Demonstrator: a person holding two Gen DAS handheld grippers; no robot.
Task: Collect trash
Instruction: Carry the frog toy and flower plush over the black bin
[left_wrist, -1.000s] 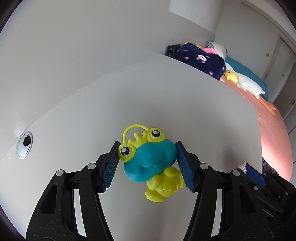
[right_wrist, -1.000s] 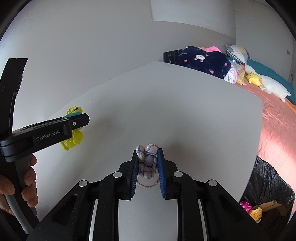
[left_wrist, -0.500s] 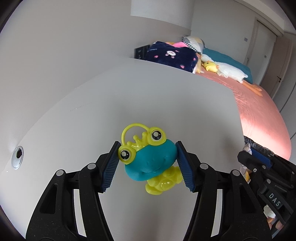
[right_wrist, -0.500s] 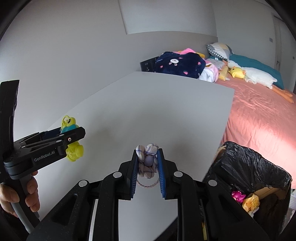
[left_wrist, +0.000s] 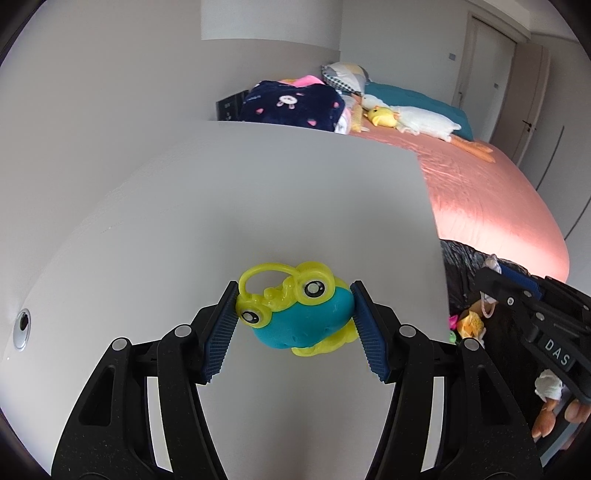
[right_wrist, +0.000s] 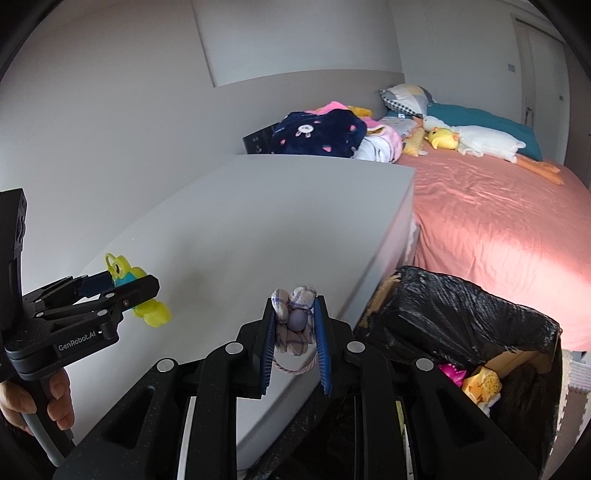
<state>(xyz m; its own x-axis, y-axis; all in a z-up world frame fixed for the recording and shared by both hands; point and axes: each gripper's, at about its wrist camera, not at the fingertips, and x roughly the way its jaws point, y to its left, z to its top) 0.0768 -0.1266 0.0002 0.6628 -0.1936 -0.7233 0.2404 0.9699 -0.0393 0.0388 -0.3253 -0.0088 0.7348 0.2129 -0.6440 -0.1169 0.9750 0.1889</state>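
Observation:
My left gripper (left_wrist: 293, 325) is shut on a yellow and teal frog toy (left_wrist: 299, 319) and holds it above the white table (left_wrist: 258, 206). It also shows in the right wrist view (right_wrist: 122, 284) at the left, with the frog toy (right_wrist: 147, 310) hanging from it. My right gripper (right_wrist: 293, 325) is shut on a small checked cloth doll (right_wrist: 293, 321) with a cord loop, near the table's right edge. A bin lined with a black bag (right_wrist: 469, 325) stands below to the right and holds several items.
A bed with a pink sheet (right_wrist: 498, 221) lies beyond the table, with a navy blanket (right_wrist: 317, 136), pillows and a plush duck (right_wrist: 476, 142). A round grommet (left_wrist: 21, 328) sits in the table at the left. Grey walls stand behind.
Both grippers have swung right, toward the table's right edge, still holding their toys. The black bin has come further into the right wrist view. The frog toy has tilted.

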